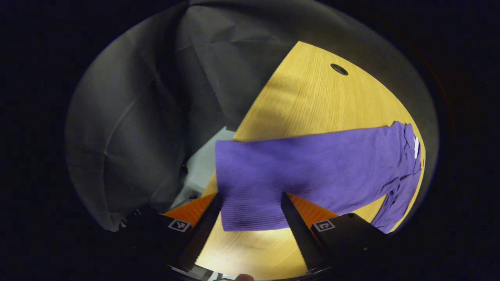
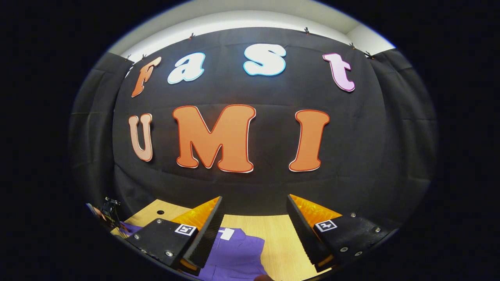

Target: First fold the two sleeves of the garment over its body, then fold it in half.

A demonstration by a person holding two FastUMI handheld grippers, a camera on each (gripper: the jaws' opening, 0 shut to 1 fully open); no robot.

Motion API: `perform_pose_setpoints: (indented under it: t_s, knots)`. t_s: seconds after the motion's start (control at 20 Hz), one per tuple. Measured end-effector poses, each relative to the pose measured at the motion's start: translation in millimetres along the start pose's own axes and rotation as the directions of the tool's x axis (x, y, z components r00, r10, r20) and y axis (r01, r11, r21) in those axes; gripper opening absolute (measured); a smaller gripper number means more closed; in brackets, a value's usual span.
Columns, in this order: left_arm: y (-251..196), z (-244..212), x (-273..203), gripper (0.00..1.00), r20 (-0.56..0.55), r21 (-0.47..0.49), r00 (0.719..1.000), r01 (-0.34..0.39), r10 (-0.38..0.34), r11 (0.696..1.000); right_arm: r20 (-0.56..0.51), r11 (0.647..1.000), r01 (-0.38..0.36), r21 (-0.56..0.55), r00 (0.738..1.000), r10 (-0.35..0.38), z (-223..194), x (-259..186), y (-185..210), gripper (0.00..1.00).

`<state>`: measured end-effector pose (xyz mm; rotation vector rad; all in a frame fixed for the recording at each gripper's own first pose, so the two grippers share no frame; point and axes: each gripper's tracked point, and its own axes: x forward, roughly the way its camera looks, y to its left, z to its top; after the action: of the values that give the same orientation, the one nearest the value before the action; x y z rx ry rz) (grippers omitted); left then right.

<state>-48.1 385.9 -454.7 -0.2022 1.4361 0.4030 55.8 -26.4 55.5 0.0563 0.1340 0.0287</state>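
Left gripper (image 1: 252,208): fingers spread wide, nothing between them, hovering over the near hem of the purple garment (image 1: 312,171). No contact visible. Garment lies flat across the wooden counter (image 1: 312,97), body stretched sideways in the left gripper view, collar end with a white tag (image 1: 416,147) at far right. One sleeve (image 1: 394,207) trails off the right end toward the counter's near edge. The hem end overhangs the counter's left edge slightly. Dark round hole (image 1: 339,69) in the counter beyond the garment.

Right gripper (image 2: 254,218): also released, fingers apart, raised and aimed at the booth wall. Below it, part of the garment (image 2: 234,253) on the counter (image 2: 277,238), tag (image 2: 225,233) just beside its left finger.
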Motion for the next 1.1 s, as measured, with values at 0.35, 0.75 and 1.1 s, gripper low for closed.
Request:
perform_pose_setpoints:
  t_s: [0.35, 0.75, 1.1]
  knots:
    - [-16.0, 1.1, -0.3, 0.61, -0.043, 0.027, 0.998, 0.036, -0.035, 0.999, -0.027, 1.000, 0.004, -0.002, 1.000, -0.005, -10.3, -3.3, -10.1, 0.94]
    - [-34.7, 16.1, -38.2, 0.03, 0.038, 0.078, 0.999, 0.033, -0.036, 0.996, -0.018, 1.000, -0.005, -0.003, 1.000, 0.005, -6.5, -4.9, -32.1, 0.94]
    - [-97.1, 46.9, -146.8, 0.03, 0.190, 0.230, 0.973, 0.086, -0.131, 0.969, 0.032, 1.000, -0.022, 0.016, 0.999, 0.022, 6.0, -13.4, -55.4, 0.94]
